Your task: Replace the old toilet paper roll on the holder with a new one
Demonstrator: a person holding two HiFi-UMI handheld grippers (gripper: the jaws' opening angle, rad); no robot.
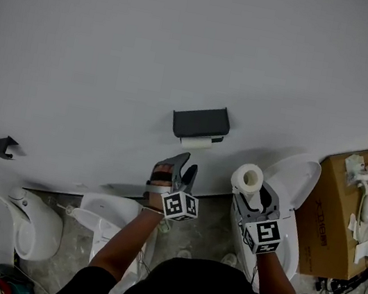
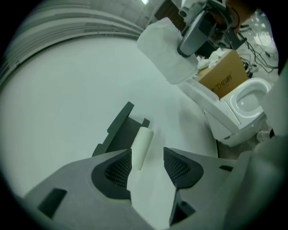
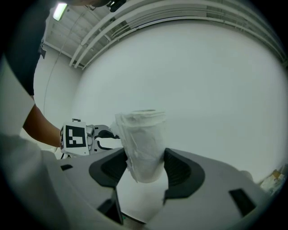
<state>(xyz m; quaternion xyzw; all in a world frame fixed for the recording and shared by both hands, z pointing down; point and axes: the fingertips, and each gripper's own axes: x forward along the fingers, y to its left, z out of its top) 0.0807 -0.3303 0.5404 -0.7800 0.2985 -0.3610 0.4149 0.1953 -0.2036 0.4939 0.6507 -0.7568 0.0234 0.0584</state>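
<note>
- The old roll [image 1: 196, 140] is still on the holder [image 1: 201, 121].
- The left hand-held gripper [image 1: 186, 164] is wide and empty, just below the holder.
- The right hand-held gripper [image 1: 253, 193] holds the new roll [image 1: 247, 178], right of the holder.

The holder [image 1: 201, 122] sits on the wall [image 1: 118, 40], old roll [image 1: 196, 140] under it; your left gripper [image 1: 186, 168] is just below; rightward, the new roll [image 1: 247, 178] stands in your right gripper [image 1: 254, 195], before the toilet [image 1: 300, 176]; box [image 1: 329, 221] farther right.
</note>
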